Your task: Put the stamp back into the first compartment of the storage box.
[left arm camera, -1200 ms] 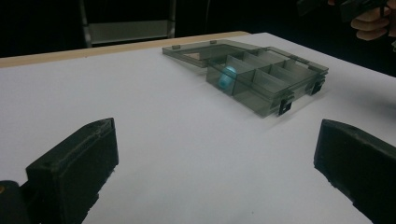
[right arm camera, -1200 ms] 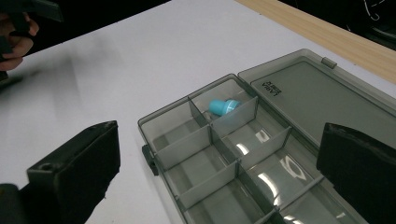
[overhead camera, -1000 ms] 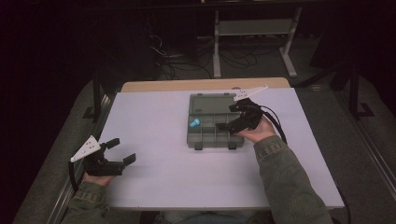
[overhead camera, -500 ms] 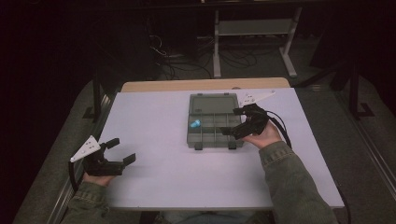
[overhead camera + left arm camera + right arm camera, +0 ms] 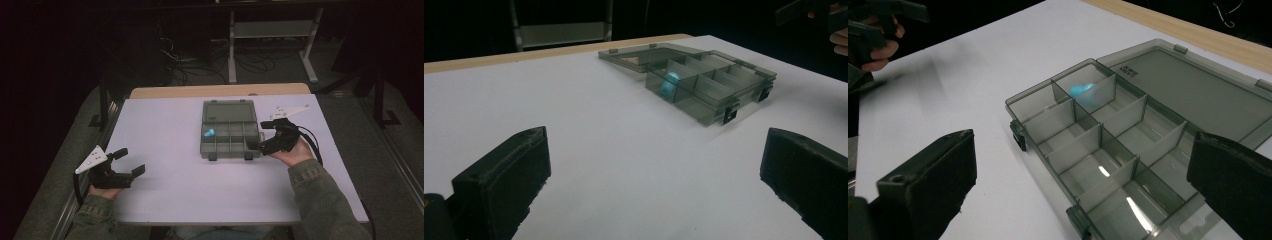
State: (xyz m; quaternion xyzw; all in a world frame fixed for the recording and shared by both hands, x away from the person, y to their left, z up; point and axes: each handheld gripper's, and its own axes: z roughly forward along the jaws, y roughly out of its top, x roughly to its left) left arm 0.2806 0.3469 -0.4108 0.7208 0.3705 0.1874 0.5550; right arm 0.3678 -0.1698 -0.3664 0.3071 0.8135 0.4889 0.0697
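A smoky grey compartment box (image 5: 230, 142) lies mid-table with its lid (image 5: 228, 110) folded flat behind it. A small blue piece (image 5: 208, 133) rests in the back left compartment. My right gripper (image 5: 259, 135) stands open at the box's right front corner, one jaw over the edge, with nothing between its jaws. In the right gripper view the box (image 5: 1108, 150) and the blue piece (image 5: 1080, 90) lie just ahead of the open gripper (image 5: 1083, 155). My left gripper (image 5: 131, 161) rests open near the table's front left, far from the box (image 5: 704, 85).
The white table top (image 5: 175, 195) ends in a wooden strip (image 5: 215, 90) at the back. Beyond it are a dark floor with cables and a metal stand (image 5: 272, 30). The box's other compartments look empty.
My right gripper has drawn back toward the person, from over the box's right side to its front right corner. The left gripper has stayed put.
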